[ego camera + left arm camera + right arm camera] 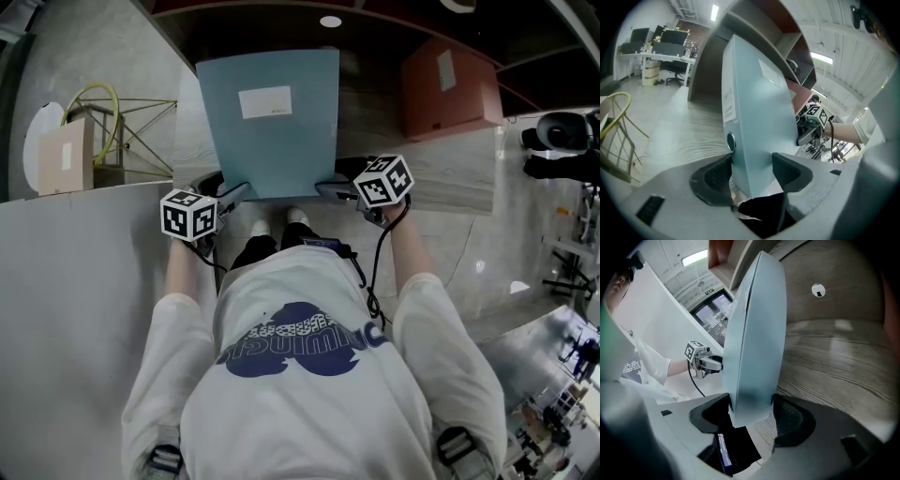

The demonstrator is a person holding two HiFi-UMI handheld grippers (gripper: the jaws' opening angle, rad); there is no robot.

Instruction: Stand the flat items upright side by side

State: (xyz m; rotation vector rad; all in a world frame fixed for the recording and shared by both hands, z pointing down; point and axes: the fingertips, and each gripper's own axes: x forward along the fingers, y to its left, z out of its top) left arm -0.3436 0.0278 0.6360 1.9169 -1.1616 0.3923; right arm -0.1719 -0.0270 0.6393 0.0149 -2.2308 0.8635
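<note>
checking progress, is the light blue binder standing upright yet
Apparently not: left gripper and right gripper clamp the light blue binder by its near corners, labelled cover tilted up toward the head camera.

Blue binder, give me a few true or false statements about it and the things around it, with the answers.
1. The blue binder is gripped by both the left gripper and the right gripper. True.
2. Its cover carries a white label. True.
3. The red-brown binder is between the right gripper's jaws. False: it sits apart, farther back on the right; the blue binder is between those jaws.
4. The wire rack is on the blue binder's right. False: it is on the left.
</note>
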